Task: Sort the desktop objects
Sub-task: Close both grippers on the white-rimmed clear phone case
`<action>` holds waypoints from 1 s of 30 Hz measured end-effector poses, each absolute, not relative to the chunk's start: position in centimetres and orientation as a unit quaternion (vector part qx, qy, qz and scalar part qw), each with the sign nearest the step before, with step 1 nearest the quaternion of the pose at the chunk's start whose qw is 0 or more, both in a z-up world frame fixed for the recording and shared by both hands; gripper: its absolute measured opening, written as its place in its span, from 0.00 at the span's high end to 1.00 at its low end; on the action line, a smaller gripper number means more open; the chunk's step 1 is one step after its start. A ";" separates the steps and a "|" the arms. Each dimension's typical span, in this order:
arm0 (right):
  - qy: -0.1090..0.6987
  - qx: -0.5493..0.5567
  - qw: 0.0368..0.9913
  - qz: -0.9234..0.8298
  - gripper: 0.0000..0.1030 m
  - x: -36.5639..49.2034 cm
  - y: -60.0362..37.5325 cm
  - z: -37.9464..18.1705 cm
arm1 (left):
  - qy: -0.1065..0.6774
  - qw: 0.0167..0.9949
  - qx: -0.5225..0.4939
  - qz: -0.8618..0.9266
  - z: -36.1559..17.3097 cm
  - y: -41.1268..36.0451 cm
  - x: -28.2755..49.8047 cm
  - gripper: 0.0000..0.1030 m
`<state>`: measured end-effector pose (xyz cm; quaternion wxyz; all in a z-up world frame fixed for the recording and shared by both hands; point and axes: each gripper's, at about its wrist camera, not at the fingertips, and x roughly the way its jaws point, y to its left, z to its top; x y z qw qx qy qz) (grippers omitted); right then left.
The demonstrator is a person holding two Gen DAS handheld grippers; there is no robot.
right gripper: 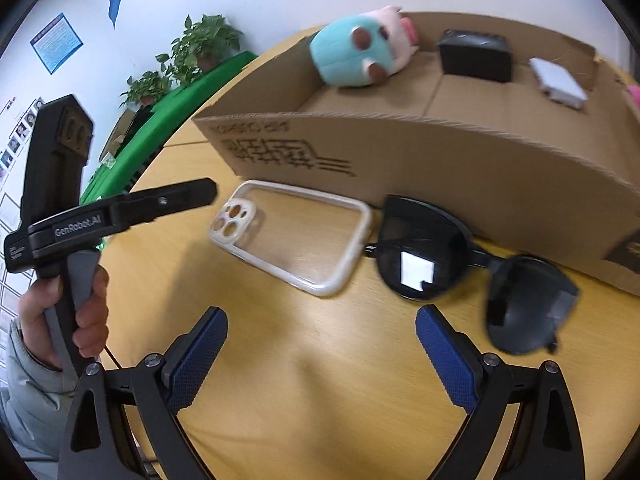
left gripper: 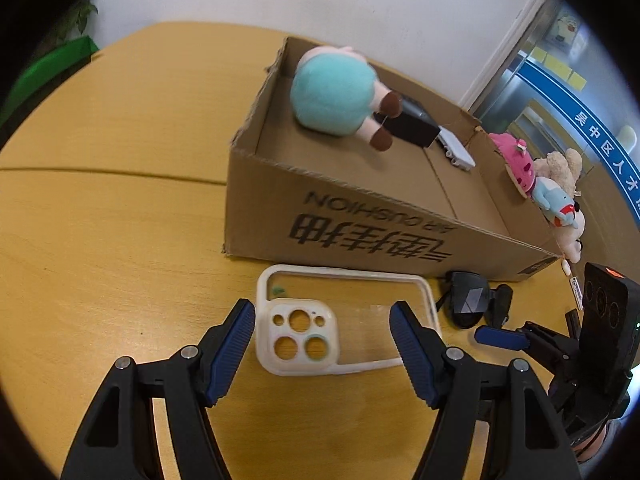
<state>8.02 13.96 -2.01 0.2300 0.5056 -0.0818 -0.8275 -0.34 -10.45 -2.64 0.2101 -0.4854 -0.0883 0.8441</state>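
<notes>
A clear phone case (left gripper: 344, 320) with an off-white rim lies flat on the wooden table (left gripper: 120, 240), just before the cardboard box (left gripper: 360, 220). Its long axis runs along the box's near wall, camera cutout toward the left gripper's (left gripper: 322, 354) side. Black sunglasses (right gripper: 460, 264) lie beside its other end, lenses up. The box holds a teal plush toy (left gripper: 332, 92), a black box (right gripper: 476, 56) and a white flat item (right gripper: 558, 82). Left gripper released, jaws straddling the case without contact; right gripper (right gripper: 322, 354) released, empty.
</notes>
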 end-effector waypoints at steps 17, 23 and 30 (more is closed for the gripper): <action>-0.116 0.484 0.232 -0.836 0.06 5.5 12.1 -2.6 | -0.126 0.265 -0.509 0.809 -4.2 -10.3 -1.2 0.32; -0.132 0.449 0.242 -0.850 0.06 7.6 14.0 -1.0 | -0.136 0.287 -0.486 0.814 -1.9 -9.2 0.6 0.32; -0.105 0.397 0.238 -0.880 0.06 11.9 15.7 1.0 | -0.112 0.321 -0.446 0.828 1.3 -6.6 3.7 0.32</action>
